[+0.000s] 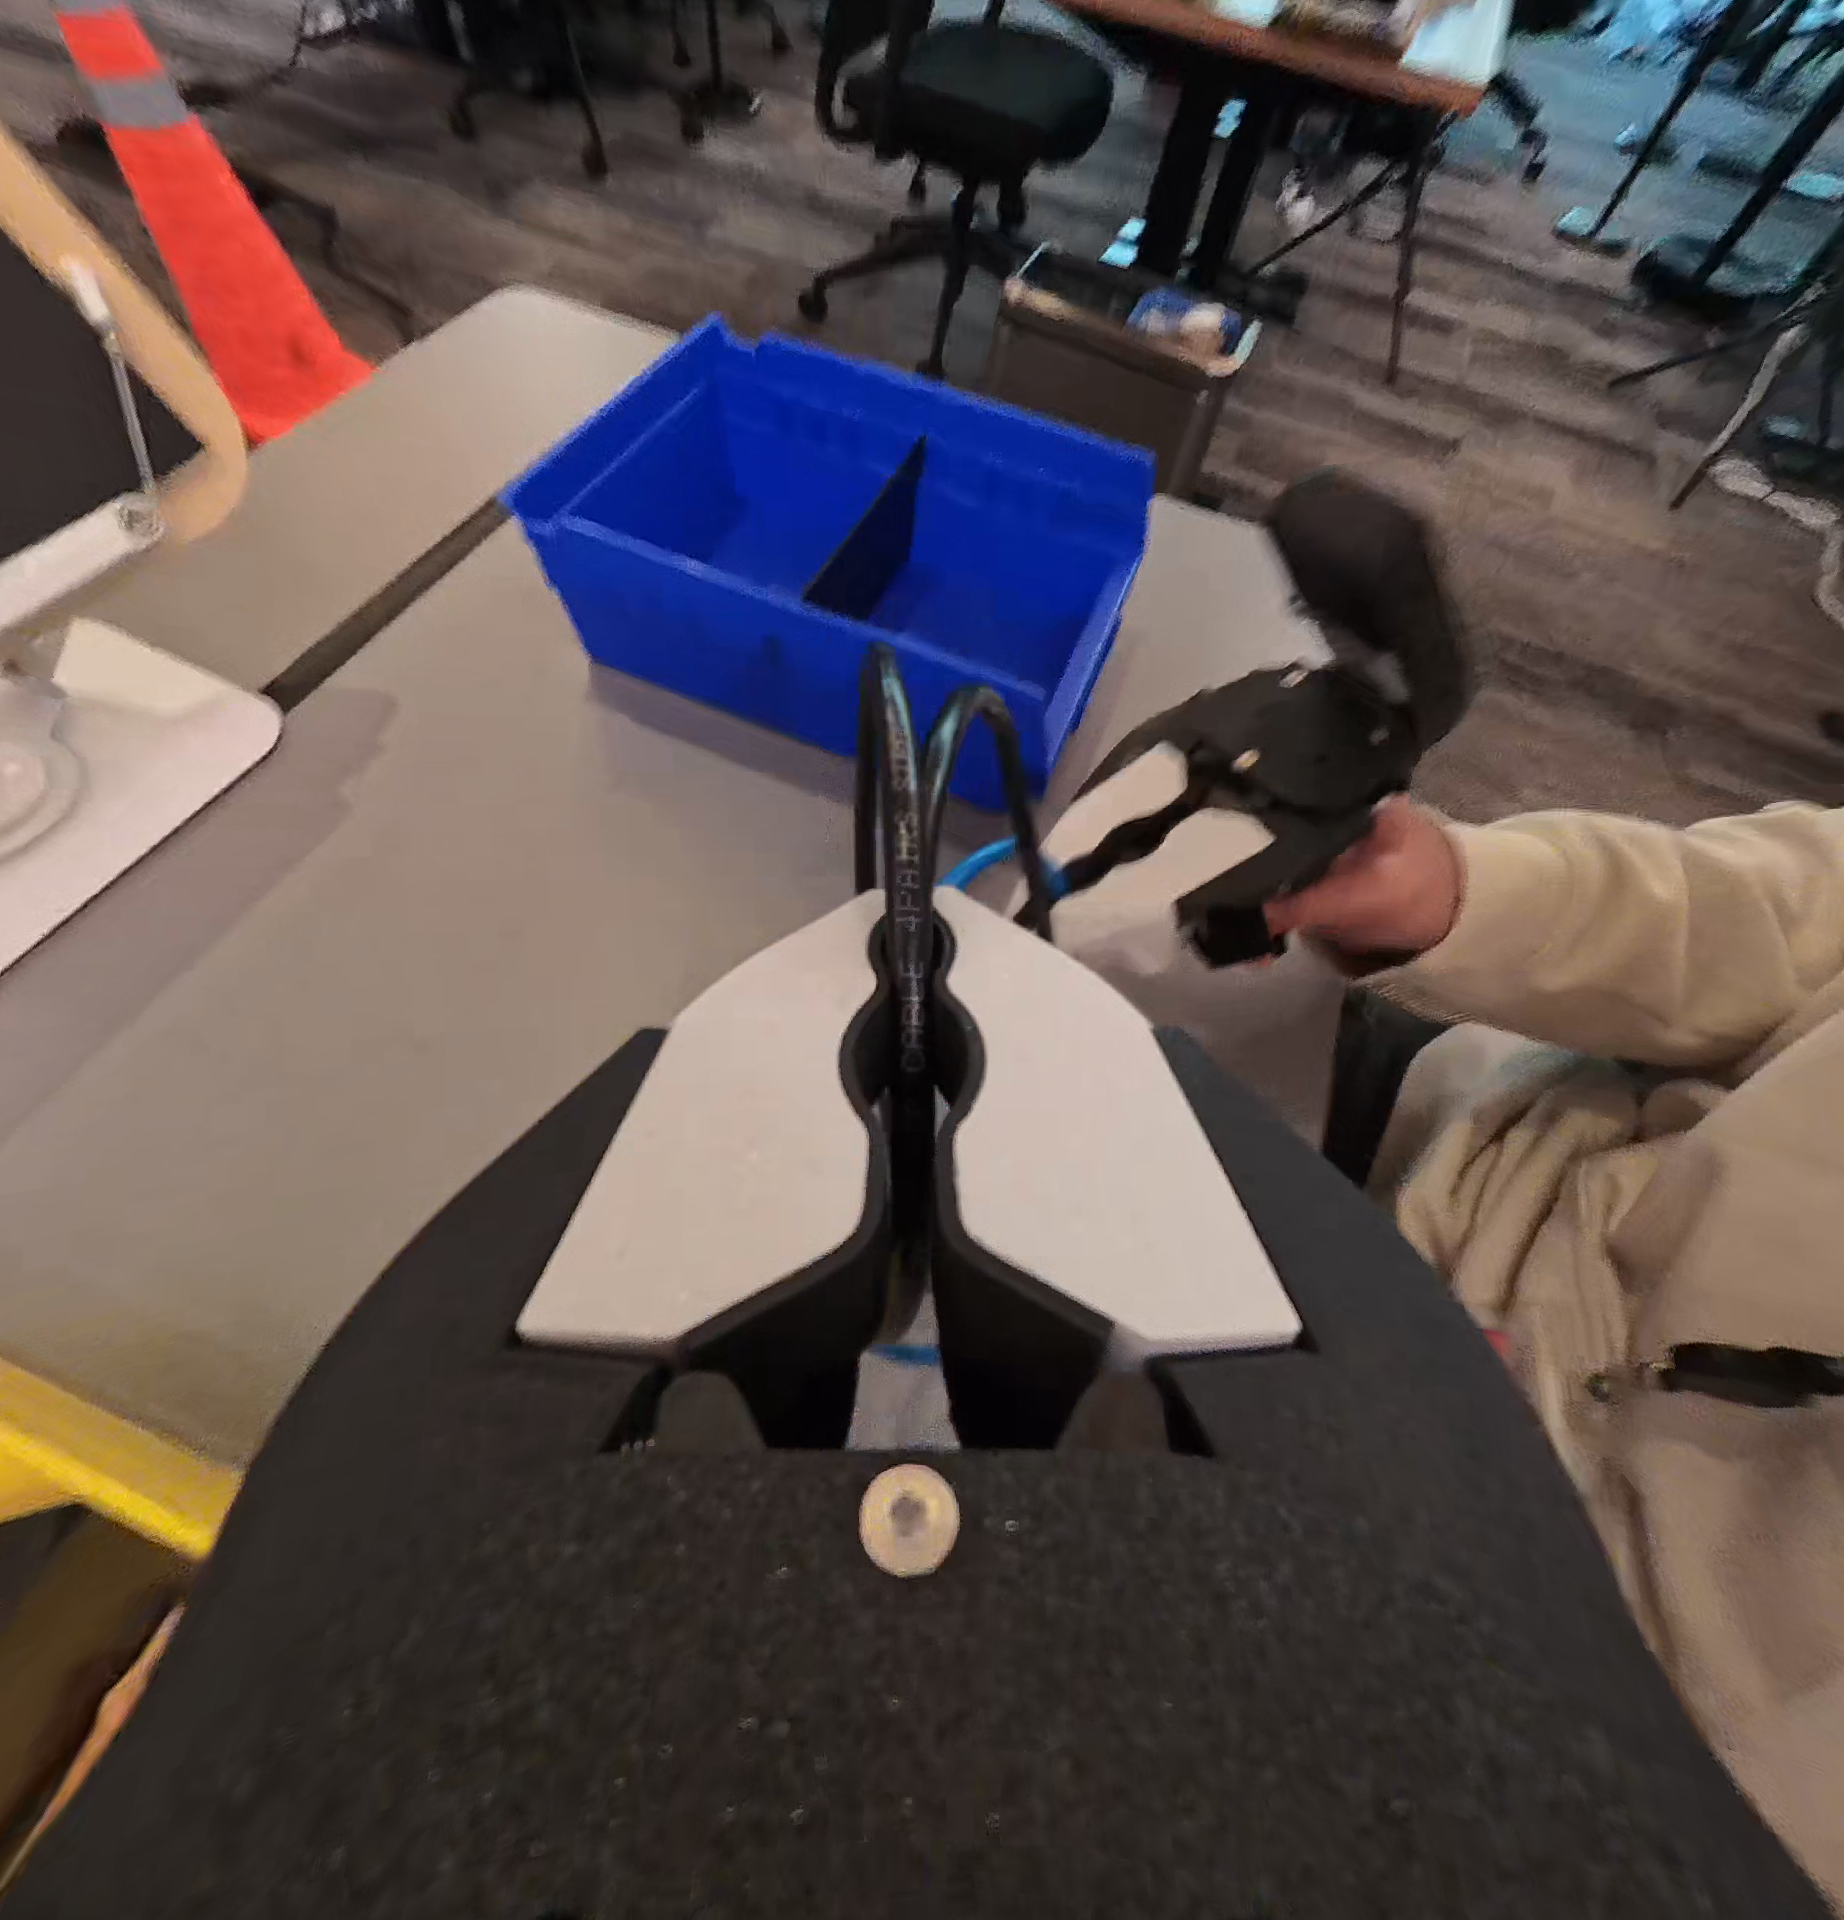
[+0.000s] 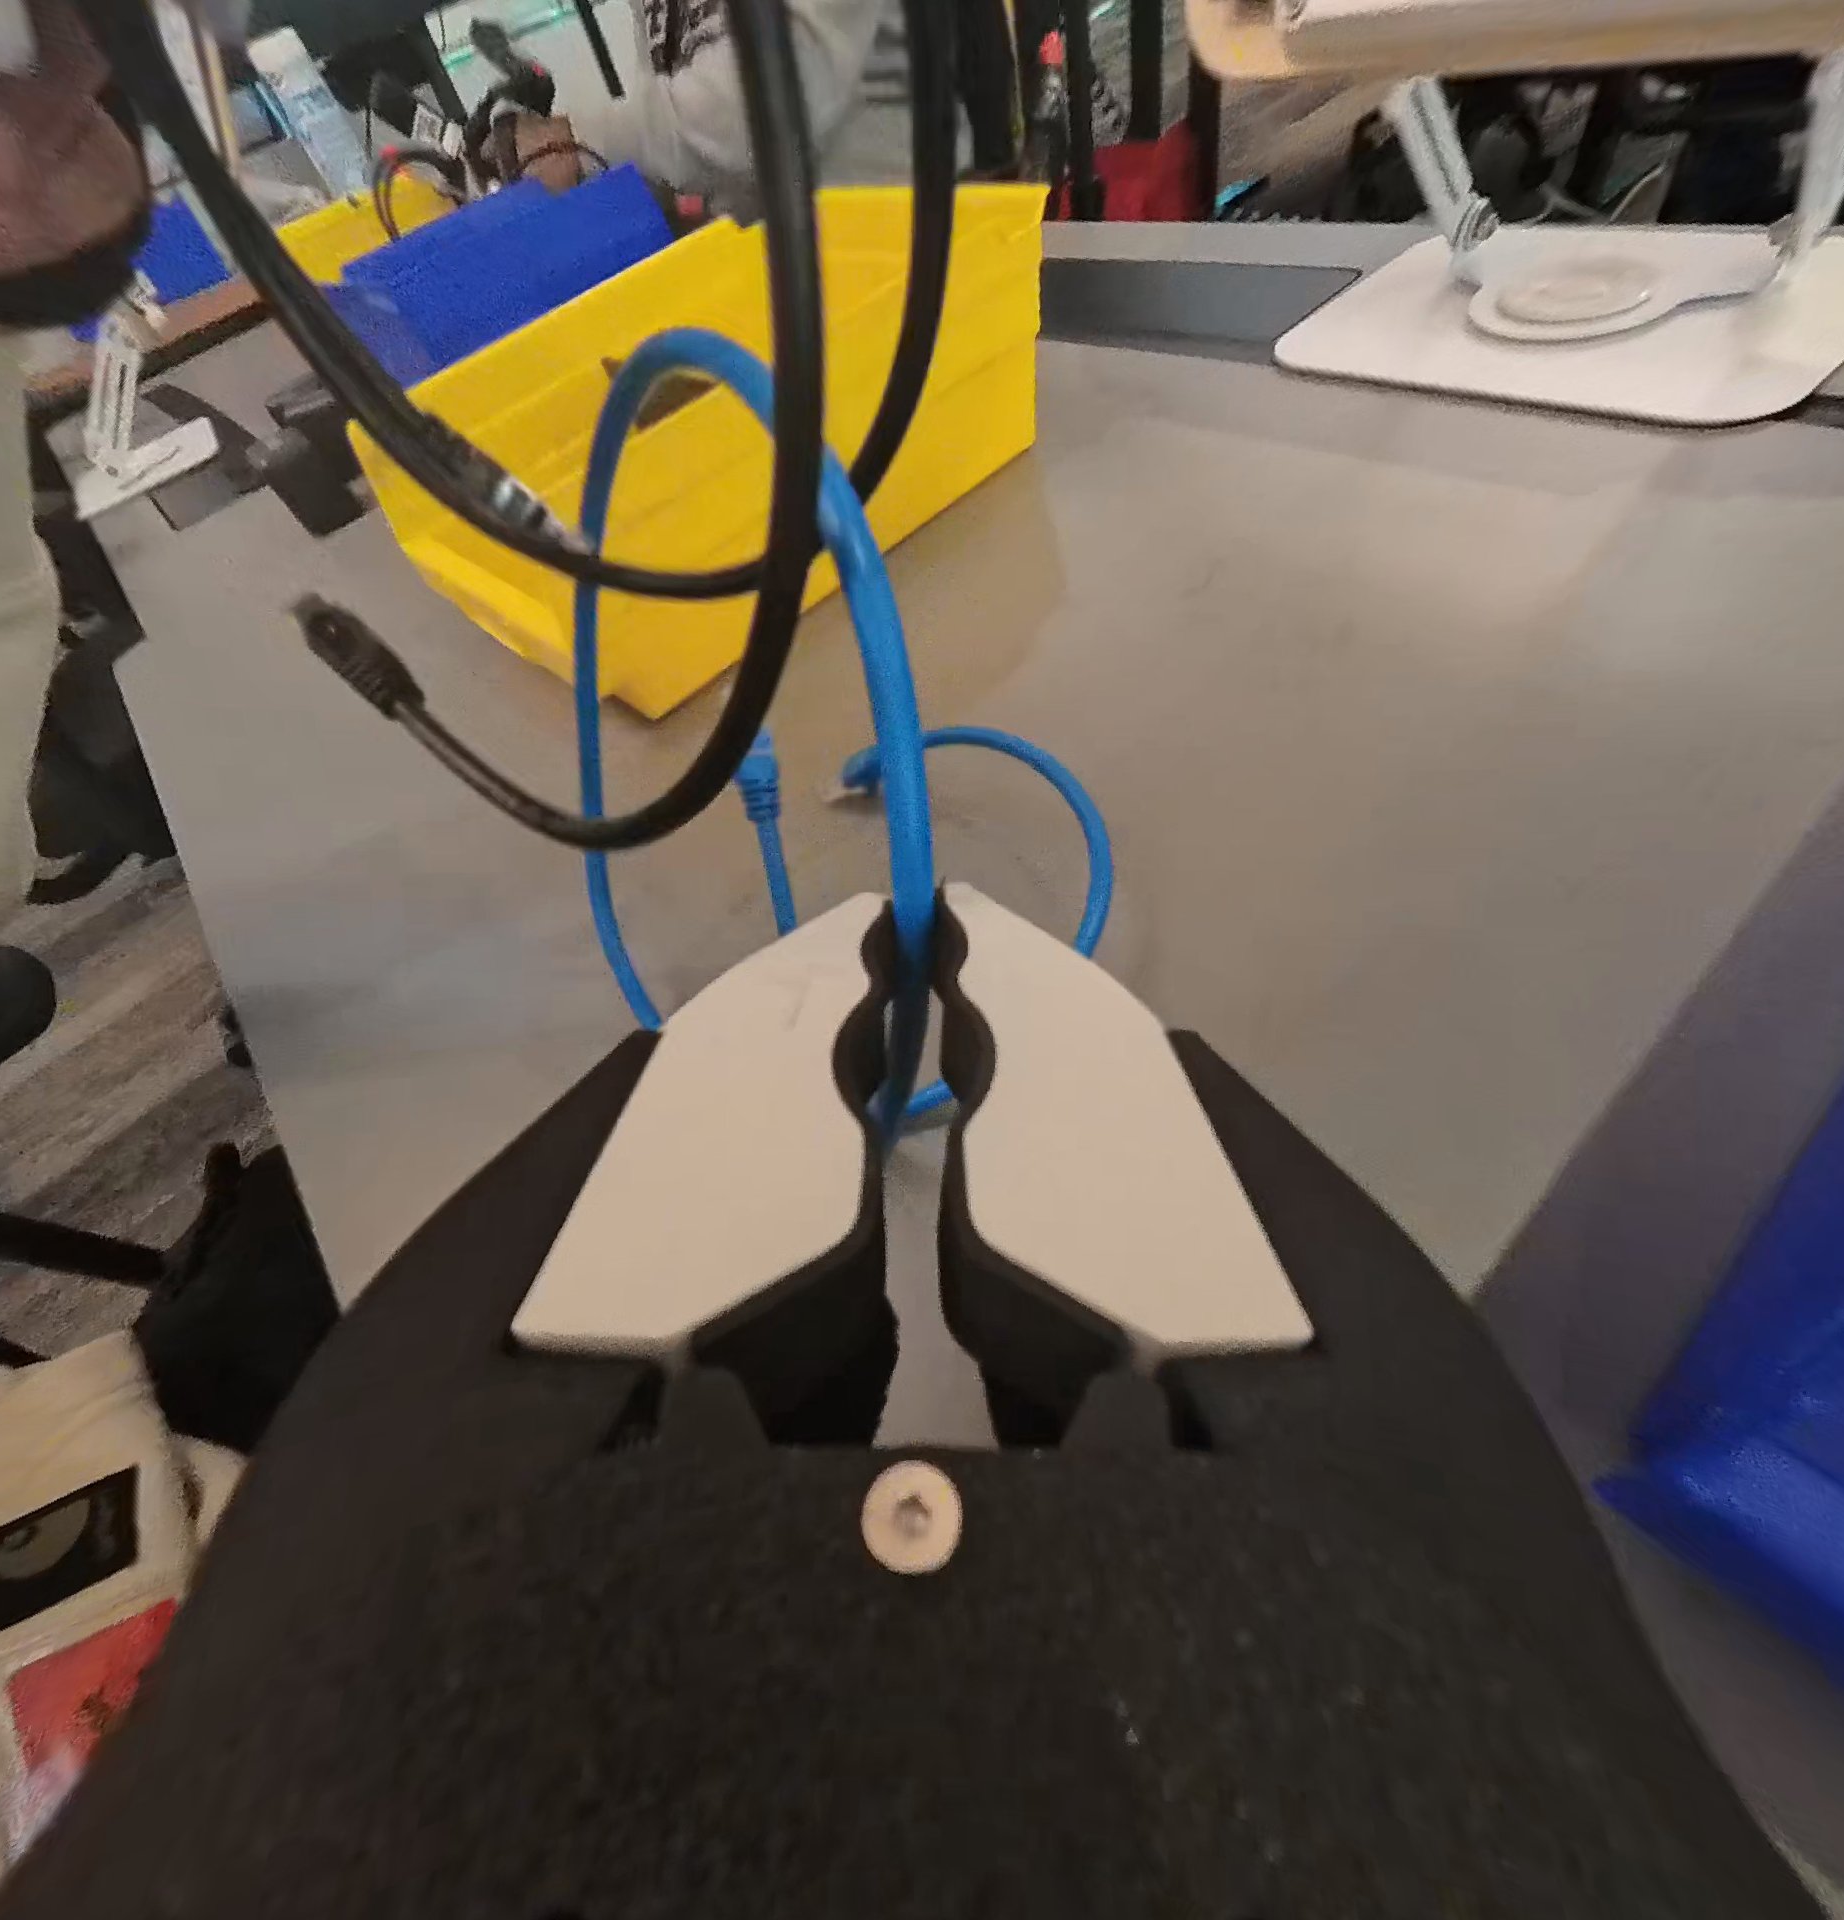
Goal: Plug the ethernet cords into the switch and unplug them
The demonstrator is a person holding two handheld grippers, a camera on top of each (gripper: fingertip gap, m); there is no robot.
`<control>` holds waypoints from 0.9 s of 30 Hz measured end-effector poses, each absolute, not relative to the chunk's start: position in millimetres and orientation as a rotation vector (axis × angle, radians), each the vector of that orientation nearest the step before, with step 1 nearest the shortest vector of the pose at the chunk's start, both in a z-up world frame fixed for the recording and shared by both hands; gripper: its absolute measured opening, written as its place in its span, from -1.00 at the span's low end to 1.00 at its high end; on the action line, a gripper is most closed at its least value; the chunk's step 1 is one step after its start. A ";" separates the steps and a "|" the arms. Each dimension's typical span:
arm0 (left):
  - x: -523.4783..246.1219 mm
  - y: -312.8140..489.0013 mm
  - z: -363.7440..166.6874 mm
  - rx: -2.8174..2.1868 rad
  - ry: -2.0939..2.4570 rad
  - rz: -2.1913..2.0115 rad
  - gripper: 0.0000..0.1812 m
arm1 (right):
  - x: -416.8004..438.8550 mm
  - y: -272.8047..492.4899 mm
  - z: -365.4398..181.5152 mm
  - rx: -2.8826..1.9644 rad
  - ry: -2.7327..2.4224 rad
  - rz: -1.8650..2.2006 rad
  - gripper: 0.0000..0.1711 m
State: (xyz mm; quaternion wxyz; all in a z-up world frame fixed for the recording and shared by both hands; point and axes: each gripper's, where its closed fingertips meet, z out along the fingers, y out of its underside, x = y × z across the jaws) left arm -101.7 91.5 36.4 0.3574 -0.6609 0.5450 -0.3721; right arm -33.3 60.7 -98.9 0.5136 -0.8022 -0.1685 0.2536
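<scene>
1. Left wrist view: the left gripper [image 1: 910,925] pinches a looped black ethernet cord [image 1: 902,790] above the grey table [image 1: 461,883], near a blue bin [image 1: 824,540].
2. Right wrist view: the right gripper [image 2: 913,920] pinches a coiled blue ethernet cord [image 2: 882,665] over the table, its plugs hanging free.

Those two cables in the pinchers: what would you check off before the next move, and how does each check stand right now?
1. Left gripper shut on black cable: ok.
2. Right gripper shut on blue cable: ok.
3. Cables free of each other: not ok, the black loops cross the blue.
4. Blue plugs unplugged, near the table: ok.
5. Switch located: cannot tell, none in view.
</scene>
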 end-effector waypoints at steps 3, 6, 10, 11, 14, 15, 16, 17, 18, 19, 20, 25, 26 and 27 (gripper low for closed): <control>-103.9 95.9 21.5 -1.742 1.395 -0.968 -0.99 | -29.2 59.2 -78.9 -1.828 -0.420 0.596 -0.95; -92.7 87.9 22.7 -1.718 1.362 -1.139 -0.99 | -49.5 53.6 -86.9 -1.857 -0.548 0.624 -0.95; -75.8 80.0 32.3 -1.668 1.261 -1.383 -0.99 | -84.2 37.1 -93.3 -1.832 -0.737 0.700 -0.95; -73.1 77.5 35.8 -1.647 1.237 -1.446 -0.99 | -90.1 32.9 -96.8 -1.834 -0.783 0.706 -0.95; -68.7 71.6 40.3 -1.624 1.204 -1.563 -0.99 | -91.8 31.1 -112.6 -1.903 -0.797 0.713 -0.94; -68.2 71.4 40.4 -1.618 1.199 -1.570 -0.99 | -90.4 31.2 -114.1 -1.913 -0.766 0.747 -0.93; -68.2 71.2 39.8 -1.615 1.202 -1.569 -0.99 | -87.8 31.5 -112.9 -1.905 -0.735 0.775 -0.93; -68.5 72.3 38.9 -1.616 1.203 -1.558 -0.99 | -85.7 31.1 -108.5 -1.876 -0.715 0.804 -0.83; -69.0 73.4 37.5 -1.619 1.205 -1.541 -1.00 | -81.8 33.1 -101.4 -1.839 -0.676 0.821 -0.63; -69.8 73.4 36.5 -1.618 1.212 -1.529 -1.00 | -75.4 36.8 -94.1 -1.808 -0.628 0.823 -0.50; -70.7 73.1 37.0 -1.608 1.213 -1.528 -0.99 | -68.4 40.7 -87.2 -1.781 -0.582 0.828 -0.47; -71.7 72.4 44.0 -1.565 1.177 -1.597 -0.99 | -53.2 36.9 -44.8 -1.584 -0.434 1.113 -0.52; -71.6 74.5 41.9 -1.570 1.177 -1.575 -0.99 | -53.9 29.3 -34.6 -1.530 -0.434 1.216 -0.63; -71.7 76.4 38.4 -1.580 1.185 -1.546 -0.99 | -50.4 26.4 -25.9 -1.486 -0.402 1.282 -0.67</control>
